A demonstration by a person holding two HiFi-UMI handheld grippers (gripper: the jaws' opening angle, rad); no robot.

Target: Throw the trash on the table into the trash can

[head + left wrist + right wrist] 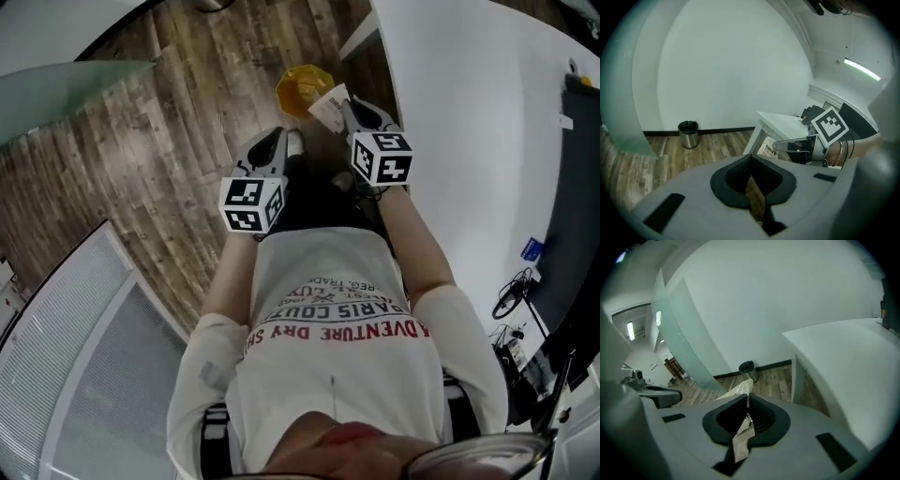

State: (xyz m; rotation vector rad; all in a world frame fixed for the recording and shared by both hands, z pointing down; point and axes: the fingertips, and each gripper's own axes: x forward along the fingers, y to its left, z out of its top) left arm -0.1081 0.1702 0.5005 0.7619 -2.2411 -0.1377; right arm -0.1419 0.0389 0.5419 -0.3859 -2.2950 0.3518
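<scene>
Pale wrapper [739, 390] is pinched in the right hand-held gripper [351, 112], jaws clamped on it. One end pokes past the tips, the tail hangs back toward the camera. It's in the air over the wood floor [169, 141], off the white worktop [450, 112]. The yellow bit beside it in the head view may be the same trash, can't tell.

Left hand-held gripper [751, 161] has its jaws drawn together on what looks like a thin brown scrap [755, 198].

Key relation: the trash can [746, 367] stands upright against the far wall. In the right gripper view it sits dead centre, right above the jaw tips, so the wrapper points straight at it, well apart. In the left gripper view the can is off to the left of the jaw line.

The grippers are side by side, neither clearly nearer, but the right is better lined up. Next move is likely to close the gap and get over the mouth.
</scene>
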